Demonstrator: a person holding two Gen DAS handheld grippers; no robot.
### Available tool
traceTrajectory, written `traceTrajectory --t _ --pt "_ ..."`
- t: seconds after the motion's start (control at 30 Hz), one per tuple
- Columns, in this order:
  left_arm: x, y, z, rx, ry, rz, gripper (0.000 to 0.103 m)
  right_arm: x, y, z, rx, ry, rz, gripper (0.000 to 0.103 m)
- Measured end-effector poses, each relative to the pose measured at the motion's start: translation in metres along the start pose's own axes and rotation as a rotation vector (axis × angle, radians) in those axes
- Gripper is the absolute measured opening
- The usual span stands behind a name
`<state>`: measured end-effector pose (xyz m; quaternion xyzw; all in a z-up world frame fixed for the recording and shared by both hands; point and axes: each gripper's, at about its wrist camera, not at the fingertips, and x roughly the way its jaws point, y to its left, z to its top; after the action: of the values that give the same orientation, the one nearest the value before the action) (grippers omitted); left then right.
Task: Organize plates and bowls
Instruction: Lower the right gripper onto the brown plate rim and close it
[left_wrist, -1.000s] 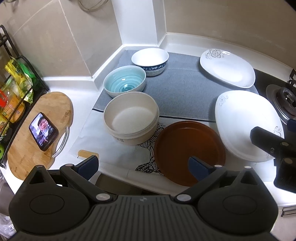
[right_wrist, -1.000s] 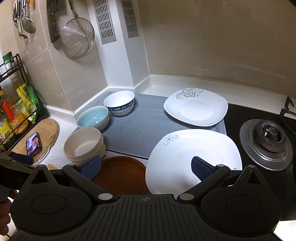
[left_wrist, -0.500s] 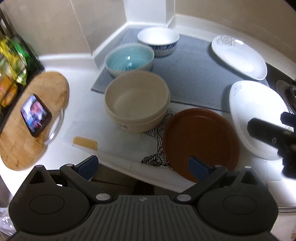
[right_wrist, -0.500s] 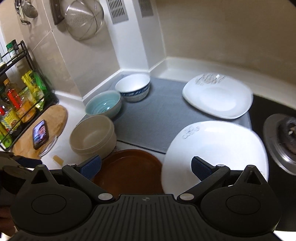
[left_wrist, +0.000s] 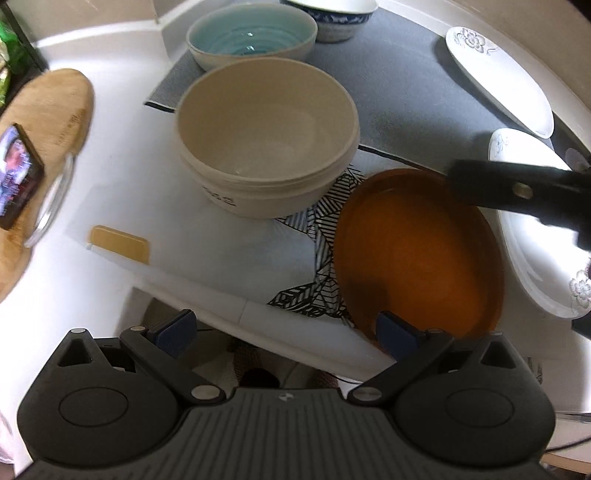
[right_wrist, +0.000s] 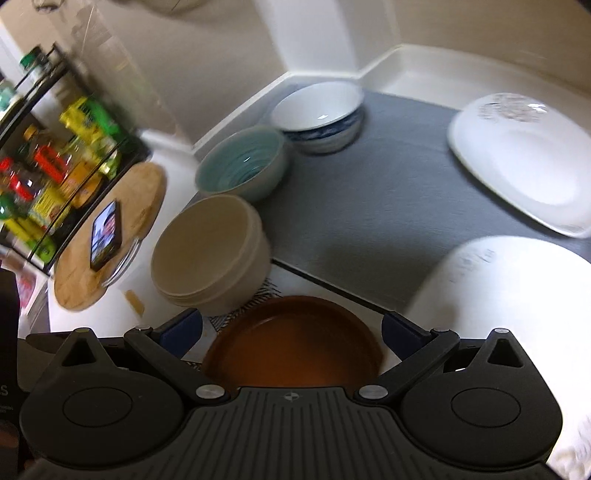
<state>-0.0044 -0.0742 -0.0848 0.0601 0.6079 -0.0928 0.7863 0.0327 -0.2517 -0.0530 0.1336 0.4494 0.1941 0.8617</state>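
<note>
A brown round plate (left_wrist: 417, 251) lies at the counter's front edge; it also shows in the right wrist view (right_wrist: 291, 343). A cream bowl (left_wrist: 266, 140) stands left of it, a light blue bowl (left_wrist: 251, 33) and a white bowl with blue pattern (right_wrist: 317, 110) behind. Two white flowered plates (right_wrist: 524, 155) (right_wrist: 509, 295) lie to the right. My left gripper (left_wrist: 284, 328) is open and empty, its right finger over the brown plate's near rim. My right gripper (right_wrist: 291, 328) is open and empty, just above the brown plate.
A grey mat (right_wrist: 369, 195) lies under the far dishes. A round wooden board (right_wrist: 107, 236) with a phone (right_wrist: 105, 232) on it lies at the left, beside a black rack of bottles (right_wrist: 48, 173). A small tan block (left_wrist: 120, 243) lies near the counter edge.
Both grippers have moved forward and down toward the brown plate. The right gripper has swung left, over the brown plate. Both stay open.
</note>
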Motion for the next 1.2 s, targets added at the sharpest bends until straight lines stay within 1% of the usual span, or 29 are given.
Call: traceTrajectory --t 0.1,0.17,0.27,0.43,0.47,0.6,0.73,0.8,0.9,1.0,1.07,1.1,1.13,1.17,1.2 --pt "0.009 0.000 0.001 -0.004 0.037 -0.032 0.103 0.019 0.001 0.011 -0.026 0.050 -0.019 0.103" --pt "0.012 0.000 0.000 -0.003 0.047 -0.038 0.103 0.030 0.001 0.014 -0.029 0.080 -0.040 0.103" --pt "0.016 0.004 -0.003 -0.014 0.064 -0.054 0.103 0.044 0.002 0.014 -0.034 0.118 -0.041 0.103" --pt "0.021 0.017 -0.008 -0.065 0.086 -0.073 0.103 0.061 0.005 0.006 -0.032 0.182 -0.061 0.103" --pt "0.021 0.019 -0.009 -0.073 0.086 -0.072 0.103 0.061 0.009 0.004 -0.041 0.177 -0.071 0.103" --pt "0.019 0.031 -0.016 -0.105 0.087 -0.065 0.103 0.065 0.024 -0.005 -0.048 0.184 -0.045 0.103" --pt "0.016 0.053 -0.029 -0.186 0.081 -0.086 0.103 0.064 0.033 -0.010 -0.049 0.185 -0.001 0.103" --pt "0.014 0.060 -0.035 -0.214 0.080 -0.096 0.103 0.059 0.030 -0.013 -0.037 0.178 -0.017 0.103" --pt "0.013 0.061 -0.036 -0.218 0.078 -0.112 0.103 0.052 0.025 -0.022 -0.039 0.178 -0.069 0.103" --pt "0.014 0.059 -0.038 -0.206 0.085 -0.140 0.103 0.050 0.027 -0.031 -0.078 0.171 -0.072 0.103" --pt "0.015 0.055 -0.040 -0.190 0.087 -0.140 0.101 0.050 0.032 -0.036 -0.102 0.162 -0.082 0.103" --pt "0.016 0.055 -0.037 -0.184 0.082 -0.140 0.100 0.050 0.034 -0.038 -0.109 0.157 -0.067 0.101" --pt "0.016 0.057 -0.034 -0.181 0.080 -0.142 0.096 0.048 0.036 -0.040 -0.110 0.146 -0.048 0.094" --pt "0.016 0.060 -0.035 -0.182 0.078 -0.149 0.088 0.047 0.038 -0.042 -0.112 0.134 -0.039 0.090" --pt "0.018 0.063 -0.036 -0.193 0.074 -0.161 0.082 0.046 0.040 -0.043 -0.121 0.123 -0.030 0.081"
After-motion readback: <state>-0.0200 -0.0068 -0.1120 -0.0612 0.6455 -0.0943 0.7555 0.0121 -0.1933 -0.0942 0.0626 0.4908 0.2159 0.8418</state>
